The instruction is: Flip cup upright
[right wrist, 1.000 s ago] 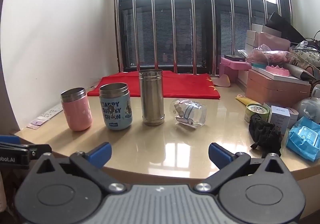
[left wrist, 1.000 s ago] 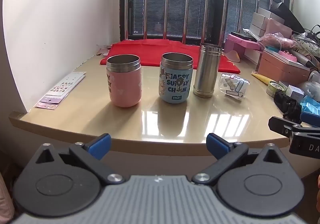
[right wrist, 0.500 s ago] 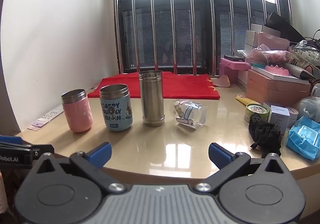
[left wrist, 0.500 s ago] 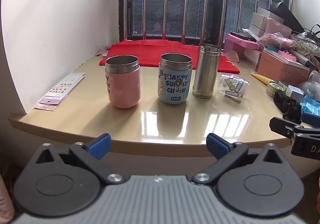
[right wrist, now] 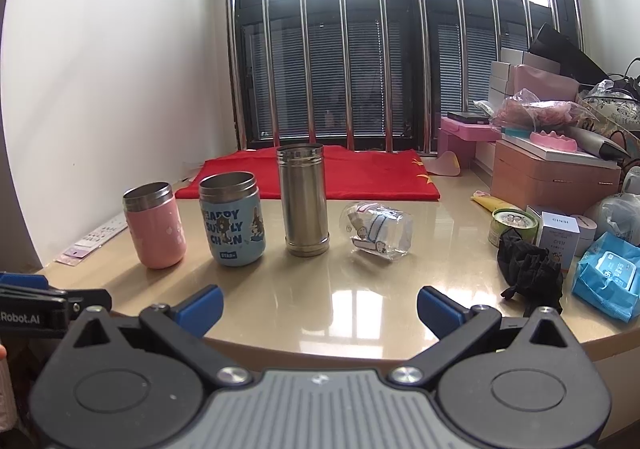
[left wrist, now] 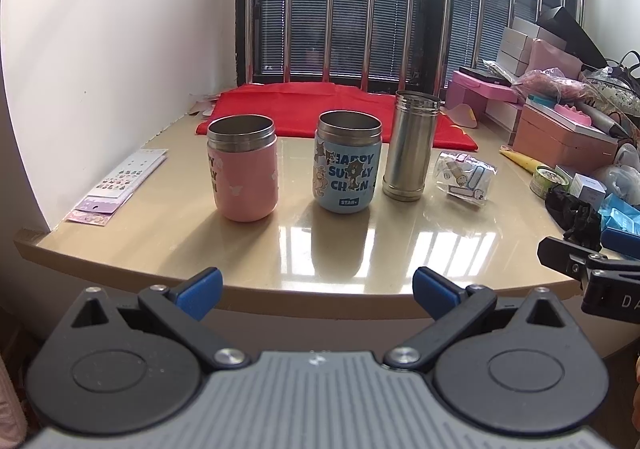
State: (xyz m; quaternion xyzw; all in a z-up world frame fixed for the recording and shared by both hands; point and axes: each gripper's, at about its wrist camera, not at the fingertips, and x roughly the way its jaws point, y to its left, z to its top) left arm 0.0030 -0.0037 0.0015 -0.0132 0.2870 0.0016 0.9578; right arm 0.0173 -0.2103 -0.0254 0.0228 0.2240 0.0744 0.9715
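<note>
A clear glass cup with cartoon stickers (right wrist: 378, 229) lies on its side on the beige table (right wrist: 360, 297), right of a tall steel cup (right wrist: 304, 199); it also shows in the left wrist view (left wrist: 466, 173). A pink cup (left wrist: 242, 167) and a blue cartoon cup (left wrist: 347, 161) stand upright with the steel cup (left wrist: 410, 145). My left gripper (left wrist: 316, 289) is open and empty, held before the table's front edge. My right gripper (right wrist: 320, 303) is open and empty, also at the front edge, well short of the lying cup.
A red cloth (right wrist: 320, 175) lies at the back. Boxes, a black cloth bundle (right wrist: 528, 273), a blue packet (right wrist: 608, 281) and a small tin (right wrist: 510, 223) crowd the right side. Sticker sheets (left wrist: 120, 185) lie at the left edge. A wall stands on the left.
Both grippers have drifted only slightly; the left view has shifted a touch. No object on the table has moved.
</note>
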